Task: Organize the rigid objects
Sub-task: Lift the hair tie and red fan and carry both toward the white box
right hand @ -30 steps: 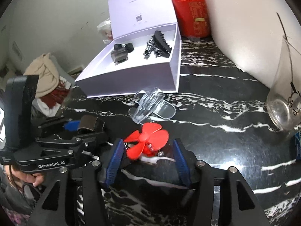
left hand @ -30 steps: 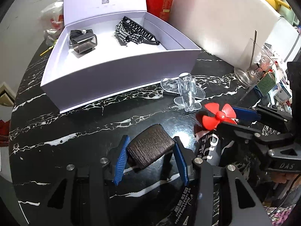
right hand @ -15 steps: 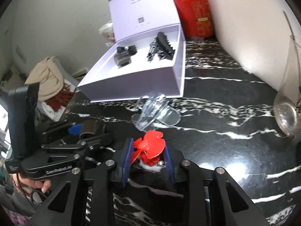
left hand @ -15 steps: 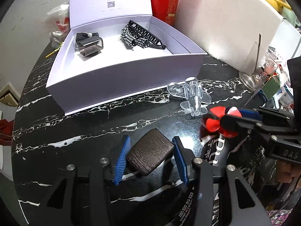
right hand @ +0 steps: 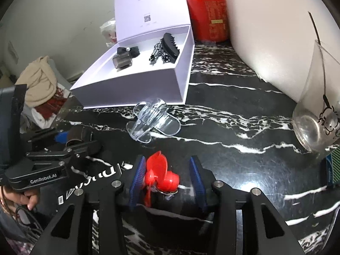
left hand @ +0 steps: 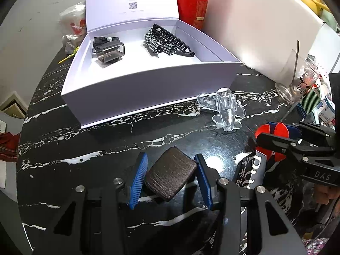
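Observation:
My left gripper (left hand: 171, 180) is shut on a dark brown ribbed block (left hand: 171, 175), held just above the black marble table (left hand: 85, 144). To its right, my right gripper (right hand: 167, 180) has its jaws opening. A red flower-shaped clip (right hand: 159, 174) stands on edge between them, leaning on the left pad (right hand: 138, 178) with a gap to the right pad. The open white box (left hand: 148, 89) lies beyond, holding a smoky grey clip (left hand: 109, 52) and a black claw clip with a checked bow (left hand: 170, 41). A clear plastic clip (left hand: 226, 110) lies in front of the box.
A red canister (left hand: 192, 8) stands behind the box by a white board. A tilted drinking glass (right hand: 314, 114) sits at the right, with a green-striped packet (right hand: 332, 167) near it. Clothes (right hand: 40, 82) are heaped off the table's left edge.
The right jaws closed on the red clip and have widened again; the clip went from lying flat to standing on edge. The left gripper and its brown block stayed put.

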A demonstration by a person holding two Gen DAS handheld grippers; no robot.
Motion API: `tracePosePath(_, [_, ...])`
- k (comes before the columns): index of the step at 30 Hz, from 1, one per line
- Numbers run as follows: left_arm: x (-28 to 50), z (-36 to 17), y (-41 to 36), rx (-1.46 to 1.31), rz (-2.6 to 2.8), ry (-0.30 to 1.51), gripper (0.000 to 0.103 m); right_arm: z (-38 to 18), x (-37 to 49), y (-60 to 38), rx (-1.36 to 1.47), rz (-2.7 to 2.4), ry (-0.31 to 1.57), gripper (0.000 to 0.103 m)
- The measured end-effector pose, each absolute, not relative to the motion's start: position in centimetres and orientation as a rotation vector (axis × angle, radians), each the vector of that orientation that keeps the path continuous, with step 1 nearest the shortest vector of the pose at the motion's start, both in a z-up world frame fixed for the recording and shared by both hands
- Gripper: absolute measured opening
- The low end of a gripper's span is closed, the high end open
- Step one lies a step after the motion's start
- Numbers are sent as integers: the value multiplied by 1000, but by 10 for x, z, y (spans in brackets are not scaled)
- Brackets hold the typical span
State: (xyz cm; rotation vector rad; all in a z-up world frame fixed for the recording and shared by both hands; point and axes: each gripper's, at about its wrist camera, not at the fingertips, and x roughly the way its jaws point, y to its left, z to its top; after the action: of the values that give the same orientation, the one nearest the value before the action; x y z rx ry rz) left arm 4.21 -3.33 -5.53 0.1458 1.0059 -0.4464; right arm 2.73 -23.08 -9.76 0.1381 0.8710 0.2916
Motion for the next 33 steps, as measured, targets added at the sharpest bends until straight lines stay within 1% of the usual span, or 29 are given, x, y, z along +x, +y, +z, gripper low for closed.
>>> tracePosePath(6, [40, -55, -29, 135, -432, 1001, 45, -98, 15, -223, 70, 277, 845, 43])
tracePosePath(8, [39, -55, -28, 139, -428, 998, 45, -99, 11, -219, 33, 260, 838, 37])
tracePosePath(15, [36, -54, -26, 132, -420, 1000, 45, -98, 3, -223, 53, 270, 821, 32])
tracePosePath(16, [35, -54, -26, 131, -420, 1003, 43, -97, 3, -222, 49, 270, 818, 31])
tracePosePath(24, [30, -52, -25, 122, -429, 1005, 42, -91, -3, -221, 63, 278, 797, 31])
tracePosePath(33, [21, -37, -21, 121, -397, 972, 41, -77, -16, -225, 70, 281, 764, 31])
